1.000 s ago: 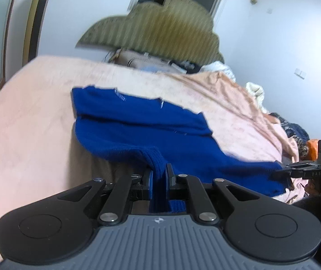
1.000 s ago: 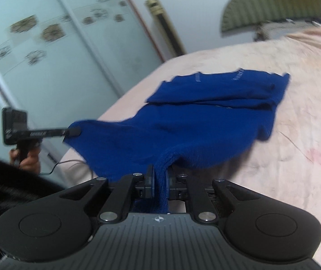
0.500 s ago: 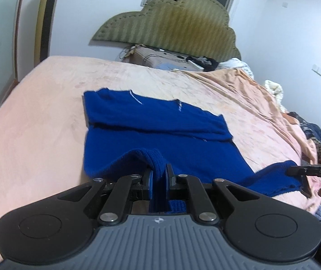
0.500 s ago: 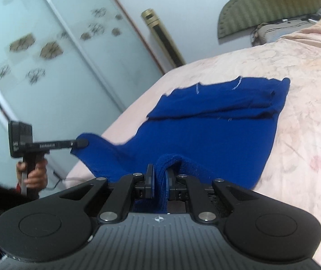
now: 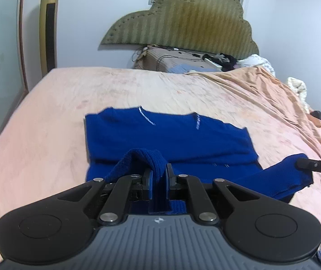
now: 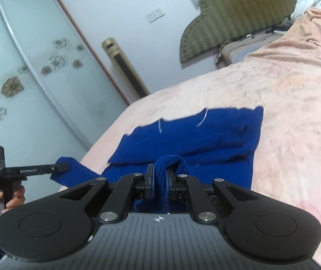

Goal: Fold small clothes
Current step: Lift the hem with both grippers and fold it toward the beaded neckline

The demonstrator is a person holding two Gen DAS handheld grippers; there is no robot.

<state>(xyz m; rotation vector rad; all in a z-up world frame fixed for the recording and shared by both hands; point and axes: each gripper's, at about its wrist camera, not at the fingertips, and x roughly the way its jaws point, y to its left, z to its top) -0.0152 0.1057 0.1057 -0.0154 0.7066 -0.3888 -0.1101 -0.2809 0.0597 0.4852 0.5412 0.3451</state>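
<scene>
A small blue knit sweater (image 5: 167, 135) lies on the pink bedspread (image 5: 48, 123), its far part flat with the sleeves folded across. My left gripper (image 5: 159, 175) is shut on the near left corner of its hem, lifted off the bed. My right gripper (image 6: 160, 176) is shut on the near right hem corner of the blue sweater (image 6: 194, 135). In the left wrist view the right gripper (image 5: 304, 165) shows at the right edge, clamped on the cloth. In the right wrist view the left gripper (image 6: 61, 167) reaches in from the left, held by a hand (image 6: 9, 199).
A green padded headboard (image 5: 183, 22) stands at the far end of the bed, with pillows and piled clothes (image 5: 205, 60) below it. A gold column unit (image 5: 48, 27) and a glass sliding wardrobe (image 6: 14, 78) line the left wall. More bedding is heaped at the right (image 5: 297, 87).
Both grippers have carried the near hem forward over the sweater toward the headboard. The lifted cloth now covers more of the lower half, and the sweater looks shorter front to back.
</scene>
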